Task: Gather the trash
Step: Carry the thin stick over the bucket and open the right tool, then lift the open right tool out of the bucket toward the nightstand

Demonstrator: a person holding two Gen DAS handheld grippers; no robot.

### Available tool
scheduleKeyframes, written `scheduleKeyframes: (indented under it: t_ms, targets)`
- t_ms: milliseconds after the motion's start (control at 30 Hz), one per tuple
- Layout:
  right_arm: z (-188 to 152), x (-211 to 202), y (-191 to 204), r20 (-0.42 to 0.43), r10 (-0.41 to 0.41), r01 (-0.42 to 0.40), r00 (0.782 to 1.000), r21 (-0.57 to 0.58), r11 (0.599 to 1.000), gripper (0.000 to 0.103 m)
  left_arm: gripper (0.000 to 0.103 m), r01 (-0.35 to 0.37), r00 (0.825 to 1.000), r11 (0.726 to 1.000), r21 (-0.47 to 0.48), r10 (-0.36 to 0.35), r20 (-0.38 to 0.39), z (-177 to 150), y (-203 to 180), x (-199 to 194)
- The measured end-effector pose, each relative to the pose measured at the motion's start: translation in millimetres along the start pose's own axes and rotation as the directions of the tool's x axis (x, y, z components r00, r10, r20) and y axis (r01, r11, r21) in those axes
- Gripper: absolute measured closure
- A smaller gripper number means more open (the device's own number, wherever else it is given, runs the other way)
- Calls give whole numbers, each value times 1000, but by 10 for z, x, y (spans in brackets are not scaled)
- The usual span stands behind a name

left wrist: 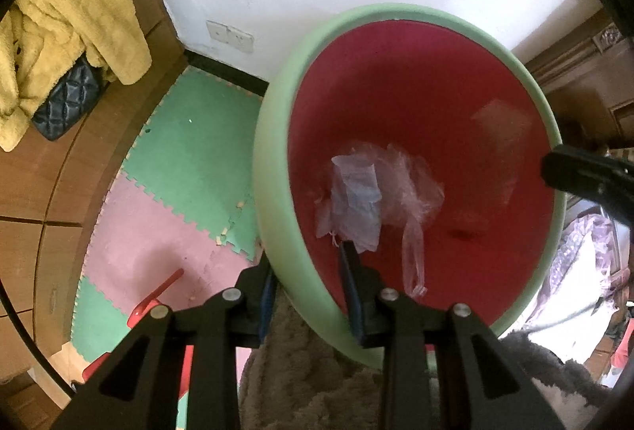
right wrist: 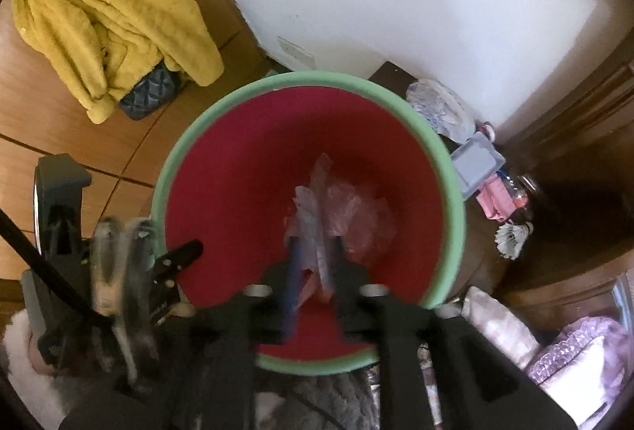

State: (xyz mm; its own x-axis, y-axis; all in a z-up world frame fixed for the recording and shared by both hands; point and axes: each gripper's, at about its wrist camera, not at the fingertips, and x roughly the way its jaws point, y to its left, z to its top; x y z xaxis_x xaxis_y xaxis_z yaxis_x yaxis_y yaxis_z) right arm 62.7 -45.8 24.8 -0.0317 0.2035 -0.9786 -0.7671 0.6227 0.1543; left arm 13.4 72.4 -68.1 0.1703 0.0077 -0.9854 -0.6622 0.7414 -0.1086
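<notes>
While I read both wrist views:
Bin: green-rimmed red bin, its near rim clamped by my left tongs.
Trash: crumpled wrapper over the bin floor, straight ahead of my right tongs.
Right tongs: parted; wrapper seemingly loose between them, blur hinders.

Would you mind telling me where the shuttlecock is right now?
In the right wrist view, the shuttlecock lies on the dark floor to the right of the green-rimmed bin, just below the pink item and the grey-blue box.
</notes>
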Motion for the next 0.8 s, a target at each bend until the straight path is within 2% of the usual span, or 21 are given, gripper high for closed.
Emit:
scheduleKeyframes:
  t_ms: [100, 200, 367, 467, 567, 800]
  targets:
    - [19, 1, 19, 18, -3, 3, 1000, 13, 1000, 41, 71, 6, 1000, 1000, 4, -6, 0, 6, -1, 3]
    - [47, 71, 5, 8, -46, 46, 999, 28, 999, 32, 71, 6, 1000, 1000, 6, -6, 4, -5, -2, 2]
    - [52, 180, -37, -4, -38, 39, 999, 80, 996, 32, 71, 5, 1000, 1000, 2, -5, 4, -30, 3, 8]
    - [35, 166, -6, 19, -119, 117, 993, 55, 992, 32, 71, 6, 1000, 1000, -3, -6, 4, -37, 6, 6]
    - [28, 168, -2, 0, -203, 203, 979, 31, 979, 31, 71, 7, 1000, 1000, -6, -7, 6, -36, 9, 2]
    - [-60, 165, -153, -24, -227, 228, 974, 62, 972, 31, 70, 18, 1000, 1000, -2, -18, 14, -12, 1, -6]
